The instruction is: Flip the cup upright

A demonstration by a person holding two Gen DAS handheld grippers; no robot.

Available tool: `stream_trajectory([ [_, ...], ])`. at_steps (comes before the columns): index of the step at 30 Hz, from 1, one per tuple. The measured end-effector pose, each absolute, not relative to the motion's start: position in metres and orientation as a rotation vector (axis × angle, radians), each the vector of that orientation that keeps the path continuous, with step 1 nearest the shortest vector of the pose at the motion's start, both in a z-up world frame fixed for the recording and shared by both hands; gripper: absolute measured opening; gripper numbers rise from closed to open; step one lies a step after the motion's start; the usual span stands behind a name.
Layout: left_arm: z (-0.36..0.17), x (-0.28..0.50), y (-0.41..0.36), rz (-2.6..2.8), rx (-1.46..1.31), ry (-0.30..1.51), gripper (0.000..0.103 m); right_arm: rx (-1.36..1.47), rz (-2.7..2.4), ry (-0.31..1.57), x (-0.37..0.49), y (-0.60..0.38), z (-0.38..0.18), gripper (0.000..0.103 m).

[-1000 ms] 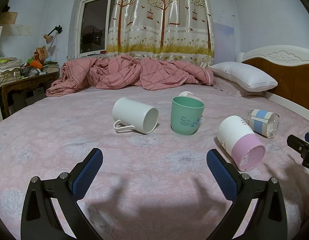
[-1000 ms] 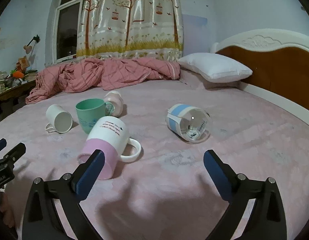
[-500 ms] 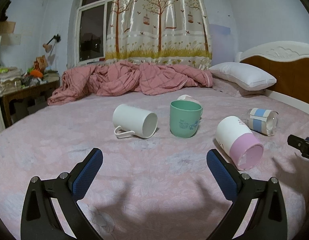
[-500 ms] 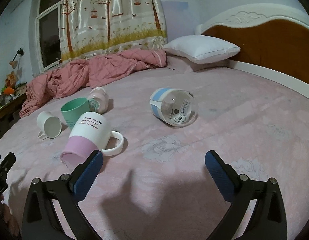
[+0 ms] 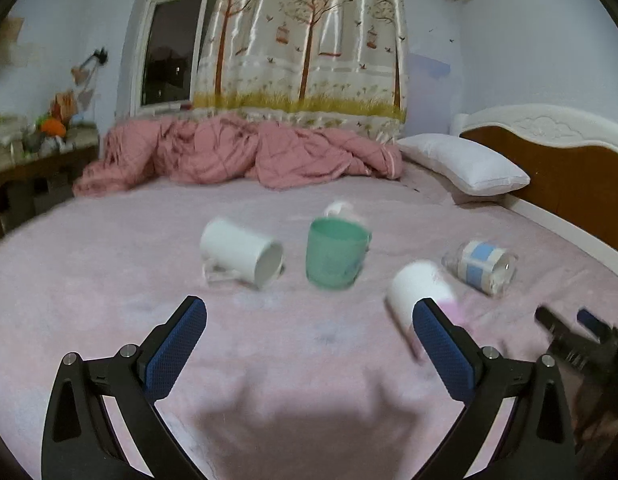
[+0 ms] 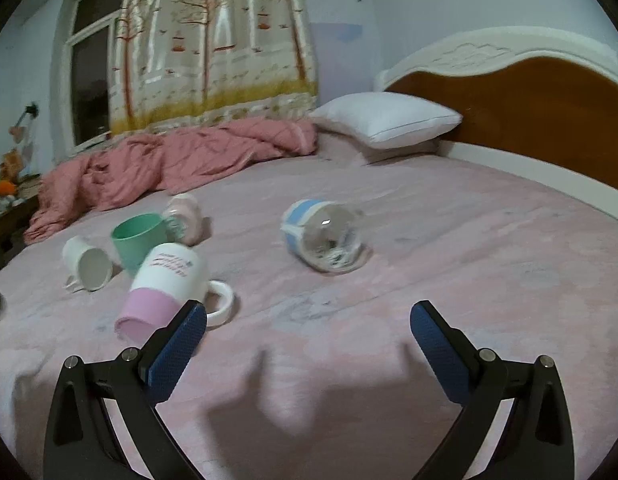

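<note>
While both claws hang wide apart and empty, the right claw [image 6: 308, 326] probably targets the glass cup [image 6: 323, 240], lying on its side mid-bed toward the headboard edge; grip its blue-banded wall squarely, since the soft bed [image 6: 489, 240] lets it roll.
</note>
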State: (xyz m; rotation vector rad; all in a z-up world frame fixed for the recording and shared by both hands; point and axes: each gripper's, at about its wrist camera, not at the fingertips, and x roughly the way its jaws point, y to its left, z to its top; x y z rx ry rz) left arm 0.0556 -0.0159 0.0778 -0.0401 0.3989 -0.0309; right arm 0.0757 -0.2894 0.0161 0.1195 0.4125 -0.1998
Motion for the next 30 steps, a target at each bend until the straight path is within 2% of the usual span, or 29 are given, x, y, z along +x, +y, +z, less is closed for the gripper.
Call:
stream_trajectory([
  [5, 0.114, 0.103, -0.046, -0.154, -0.066, 0.545, 0.103, 0.146, -0.253, 0.432, 0.078, -0.299, 0.016, 0.103],
  [10, 0.097, 0.178, -0.072, -0.212, -0.167, 0.808, 0.102, 0.169, -0.268, 0.427, 0.076, -0.303, 0.015, 0.103],
  [12, 0.081, 0.208, -0.075, -0.219, -0.261, 0.924, 0.092, 0.171, -0.261, 0.432, 0.077, -0.303, 0.014, 0.103],
  [14, 0.071, 0.228, -0.079, -0.244, -0.327, 0.99, 0.089, 0.177, -0.257, 0.439, 0.078, -0.304, 0.014, 0.103],
  [22, 0.044, 0.276, -0.109, -0.3, -0.349, 1.116, 0.089, 0.166, -0.266, 0.481, 0.087, -0.303, 0.008, 0.103],
  [27, 0.029, 0.276, -0.124, -0.289, -0.283, 1.125, 0.089, 0.149, -0.265, 0.495, 0.089, -0.3, 0.006, 0.103],
  [30, 0.023, 0.279, -0.125, -0.248, -0.259, 1.131, 0.08, 0.161, -0.26, 0.503, 0.09, -0.304, 0.005, 0.103],
])
